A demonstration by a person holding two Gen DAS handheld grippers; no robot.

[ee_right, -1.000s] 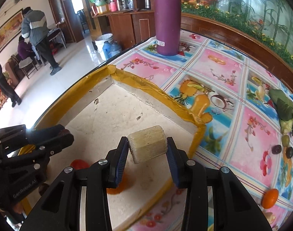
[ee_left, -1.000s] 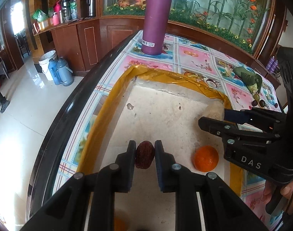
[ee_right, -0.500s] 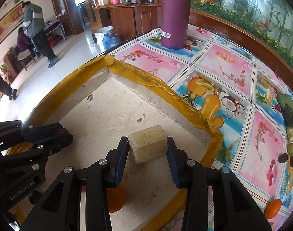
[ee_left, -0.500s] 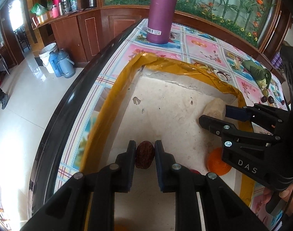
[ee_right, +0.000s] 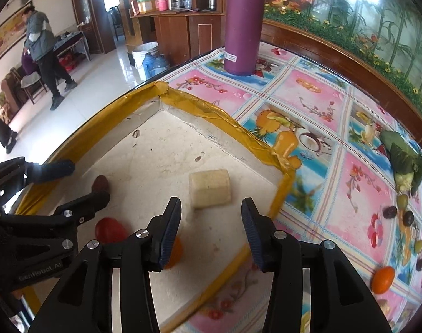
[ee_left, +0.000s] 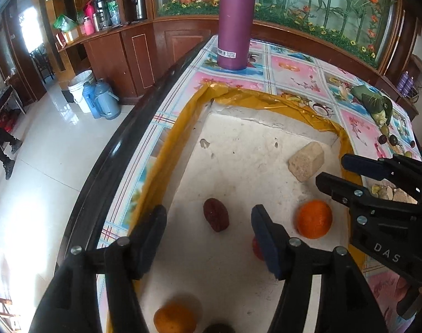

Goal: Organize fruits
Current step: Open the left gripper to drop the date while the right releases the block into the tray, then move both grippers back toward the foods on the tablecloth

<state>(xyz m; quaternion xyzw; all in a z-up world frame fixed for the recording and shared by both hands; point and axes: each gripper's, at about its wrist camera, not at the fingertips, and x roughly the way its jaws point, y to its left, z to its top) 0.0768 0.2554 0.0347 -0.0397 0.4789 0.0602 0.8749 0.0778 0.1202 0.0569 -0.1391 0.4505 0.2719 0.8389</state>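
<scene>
A shallow white tray with a yellow-taped rim (ee_left: 183, 127) (ee_right: 211, 105) lies on the table. In it lie a dark red date (ee_left: 215, 214) (ee_right: 100, 183), a pale beige block (ee_left: 306, 161) (ee_right: 210, 188), an orange (ee_left: 314, 218), a red fruit (ee_right: 111, 229) and another orange (ee_left: 174, 319) near the front. My left gripper (ee_left: 208, 223) is open, with the date between and just beyond its fingers. My right gripper (ee_right: 211, 219) is open just behind the beige block.
A tall purple bottle (ee_left: 235, 19) (ee_right: 243, 22) stands past the tray. At the right lie a green leaf-wrapped bundle (ee_right: 405, 158), several small dark and green fruits (ee_right: 405, 213) and a small orange (ee_right: 383, 279). The table edge (ee_left: 113, 149) runs along the left.
Both grippers have opened. The left let go of the date and the right let go of the beige block; both pieces now lie on the tray floor.
</scene>
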